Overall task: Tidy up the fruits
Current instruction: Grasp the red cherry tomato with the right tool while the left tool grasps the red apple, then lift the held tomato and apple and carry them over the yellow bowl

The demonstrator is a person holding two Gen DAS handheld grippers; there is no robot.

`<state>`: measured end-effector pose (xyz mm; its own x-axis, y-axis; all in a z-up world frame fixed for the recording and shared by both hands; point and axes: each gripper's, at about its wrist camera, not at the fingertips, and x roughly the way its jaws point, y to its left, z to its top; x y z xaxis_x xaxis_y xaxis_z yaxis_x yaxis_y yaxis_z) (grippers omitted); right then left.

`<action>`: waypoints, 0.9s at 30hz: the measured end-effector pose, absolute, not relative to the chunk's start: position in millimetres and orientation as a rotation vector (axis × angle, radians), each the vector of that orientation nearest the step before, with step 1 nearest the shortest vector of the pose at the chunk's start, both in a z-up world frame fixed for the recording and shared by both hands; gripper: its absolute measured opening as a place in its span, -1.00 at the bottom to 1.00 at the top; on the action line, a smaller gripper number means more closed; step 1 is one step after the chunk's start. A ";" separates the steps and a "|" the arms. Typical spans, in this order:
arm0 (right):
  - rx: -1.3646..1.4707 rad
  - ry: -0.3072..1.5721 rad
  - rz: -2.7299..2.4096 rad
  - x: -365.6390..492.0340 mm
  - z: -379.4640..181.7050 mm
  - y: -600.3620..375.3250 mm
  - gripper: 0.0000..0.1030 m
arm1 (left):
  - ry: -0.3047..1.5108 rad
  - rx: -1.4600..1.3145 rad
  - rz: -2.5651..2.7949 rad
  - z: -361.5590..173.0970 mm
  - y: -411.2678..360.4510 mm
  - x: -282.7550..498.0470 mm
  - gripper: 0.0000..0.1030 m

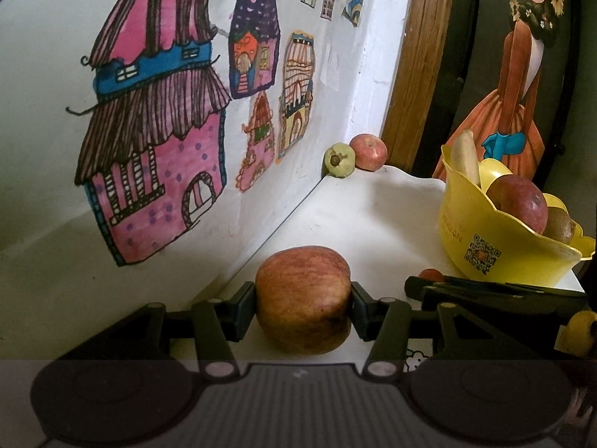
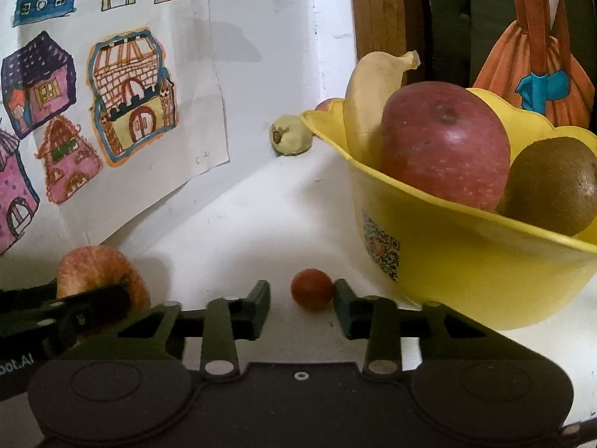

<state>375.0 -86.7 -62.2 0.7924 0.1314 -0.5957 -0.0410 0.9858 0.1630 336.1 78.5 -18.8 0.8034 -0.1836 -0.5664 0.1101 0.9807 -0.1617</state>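
Left wrist view: left hand-held gripper (image 1: 303, 304) grips apple (image 1: 303, 298); right hand-held gripper (image 2: 301, 308) gapes beside cherry tomato (image 2: 312, 289)

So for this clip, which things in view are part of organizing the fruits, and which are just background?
Part of the job:
- apple held in the left gripper
- small red fruit between the open right gripper fingers
- yellow bowl with banana, red apple, kiwi
- green fruit and apple in the far corner

Just background:
- house drawings on the wall
- painted figure
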 end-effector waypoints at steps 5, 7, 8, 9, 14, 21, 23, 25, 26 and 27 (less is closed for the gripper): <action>0.156 0.648 0.090 373.3 -62.6 -89.8 -0.50 | 0.616 -0.117 -0.161 -18.6 77.7 335.5 0.10; 0.157 0.648 0.094 371.4 -62.5 -90.0 -0.50 | 0.614 -0.114 -0.164 -18.6 77.5 334.6 0.10; 0.150 0.648 0.100 368.8 -62.5 -90.1 -0.50 | 0.614 -0.114 -0.166 -18.5 77.3 333.9 0.10; 0.140 0.647 0.110 365.5 -62.6 -90.2 -0.50 | 0.616 -0.116 -0.171 -18.3 77.3 332.8 0.10; 0.116 0.662 0.172 342.2 -60.3 -97.4 -0.51 | 0.621 -0.105 -0.211 -17.6 71.7 321.9 0.10; 0.061 0.636 0.242 298.9 -46.2 -113.4 -0.50 | 0.639 -0.077 -0.272 -14.6 55.3 294.6 0.10; 0.055 0.630 0.249 285.4 -42.8 -120.6 -0.50 | 0.644 -0.068 -0.288 -13.5 48.7 285.9 0.10; 0.054 0.627 0.253 274.0 -40.0 -128.0 -0.50 | 0.648 -0.058 -0.302 -12.5 42.3 276.3 0.09; 0.054 0.623 0.254 267.6 -38.6 -132.2 -0.50 | 0.652 -0.056 -0.309 -12.0 39.6 271.6 0.10; 0.054 0.619 0.255 262.2 -37.4 -135.9 -0.50 | 0.655 -0.058 -0.317 -11.6 36.9 266.8 0.09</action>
